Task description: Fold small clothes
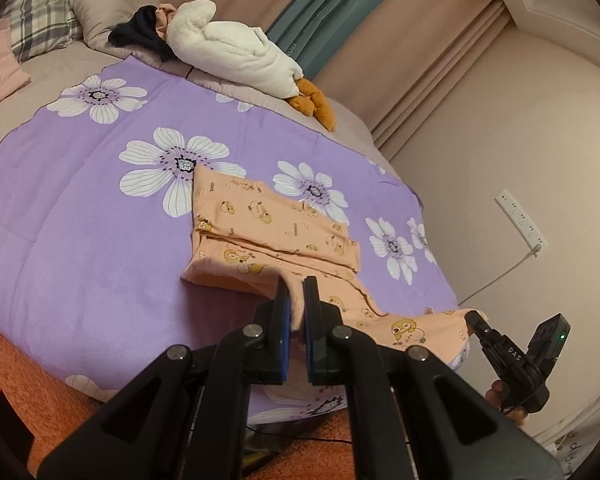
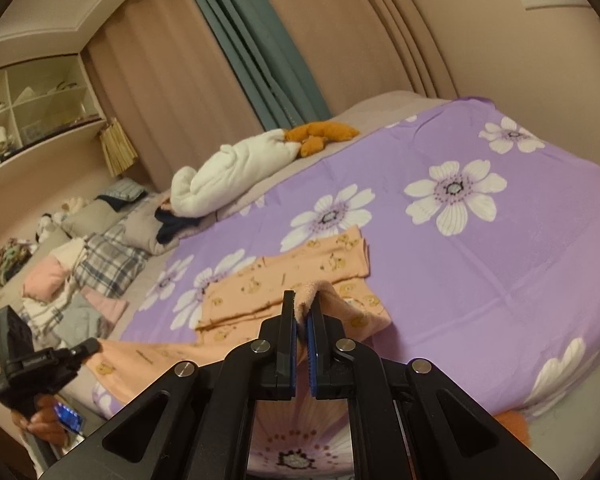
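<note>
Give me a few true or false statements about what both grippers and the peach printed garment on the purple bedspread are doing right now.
1. The left gripper pinches an edge of the peach cartoon-print garment. True.
2. The right gripper is open and holds nothing. False: it is shut on the garment's pink fabric.
3. The garment lies on a purple bedspread with white flowers. True.
4. A white plush goose with orange feet sits on the garment. False: it lies apart, at the bed's far edge by the curtains.
</note>
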`<act>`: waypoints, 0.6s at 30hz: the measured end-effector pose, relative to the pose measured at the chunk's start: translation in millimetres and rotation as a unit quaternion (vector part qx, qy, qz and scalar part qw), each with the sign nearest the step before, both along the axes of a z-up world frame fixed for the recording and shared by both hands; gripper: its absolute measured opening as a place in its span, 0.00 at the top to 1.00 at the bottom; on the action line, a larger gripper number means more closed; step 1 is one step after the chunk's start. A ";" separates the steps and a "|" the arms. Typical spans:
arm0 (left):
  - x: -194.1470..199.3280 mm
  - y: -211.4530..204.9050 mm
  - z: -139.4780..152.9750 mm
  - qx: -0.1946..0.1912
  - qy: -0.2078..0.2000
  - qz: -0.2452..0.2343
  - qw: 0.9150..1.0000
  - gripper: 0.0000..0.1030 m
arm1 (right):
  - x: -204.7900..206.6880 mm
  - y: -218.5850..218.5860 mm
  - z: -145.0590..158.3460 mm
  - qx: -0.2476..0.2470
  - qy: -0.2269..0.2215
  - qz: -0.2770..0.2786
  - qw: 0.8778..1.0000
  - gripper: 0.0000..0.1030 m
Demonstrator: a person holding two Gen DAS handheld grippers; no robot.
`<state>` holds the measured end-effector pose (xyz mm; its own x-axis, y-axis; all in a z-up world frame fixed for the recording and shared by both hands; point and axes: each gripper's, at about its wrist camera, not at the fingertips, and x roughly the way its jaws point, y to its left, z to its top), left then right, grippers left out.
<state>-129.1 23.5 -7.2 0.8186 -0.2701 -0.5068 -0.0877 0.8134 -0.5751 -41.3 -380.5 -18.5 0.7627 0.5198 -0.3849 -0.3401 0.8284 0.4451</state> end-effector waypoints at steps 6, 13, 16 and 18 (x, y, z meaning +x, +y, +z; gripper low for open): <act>-3.8 0.6 2.1 0.004 -0.001 0.005 1.000 0.95 | -2.2 -5.7 3.7 0.005 -0.008 -0.013 1.000 0.94; -8.9 -0.5 2.1 0.000 -0.006 0.000 1.000 0.95 | -4.1 -9.1 4.6 0.011 -0.010 -0.021 1.000 0.94; -13.0 -2.1 3.7 0.001 -0.007 -0.002 1.000 0.95 | -7.1 -12.2 6.3 0.015 -0.015 -0.023 1.000 0.94; -14.9 -2.4 4.1 0.001 -0.009 -0.001 1.000 0.95 | -8.8 -13.5 8.2 0.018 -0.018 -0.024 0.999 0.94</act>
